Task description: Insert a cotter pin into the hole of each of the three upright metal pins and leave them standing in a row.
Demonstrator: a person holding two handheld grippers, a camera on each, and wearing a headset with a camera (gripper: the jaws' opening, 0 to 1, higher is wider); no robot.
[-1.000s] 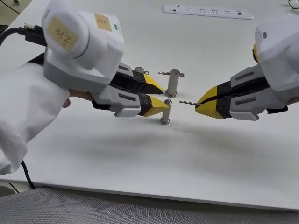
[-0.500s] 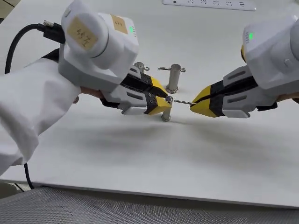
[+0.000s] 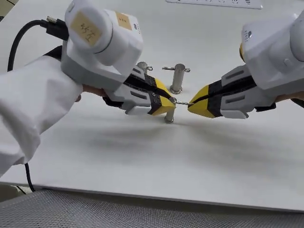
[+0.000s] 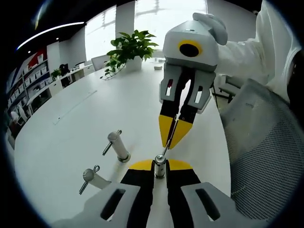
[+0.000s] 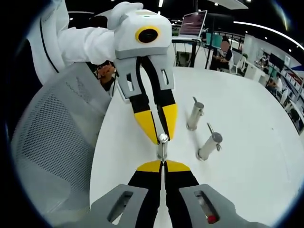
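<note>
Reaching metal pin [image 3: 169, 117]: cotter pin [image 3: 183, 103], right gripper [image 3: 191, 105] closer (left gripper [image 3: 167, 105] clamping).

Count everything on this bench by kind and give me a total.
Metal pins: 3
Cotter pins: 3
Tongs, the left tongs and the right tongs: 2
Power strip: 1
Total: 9
</note>
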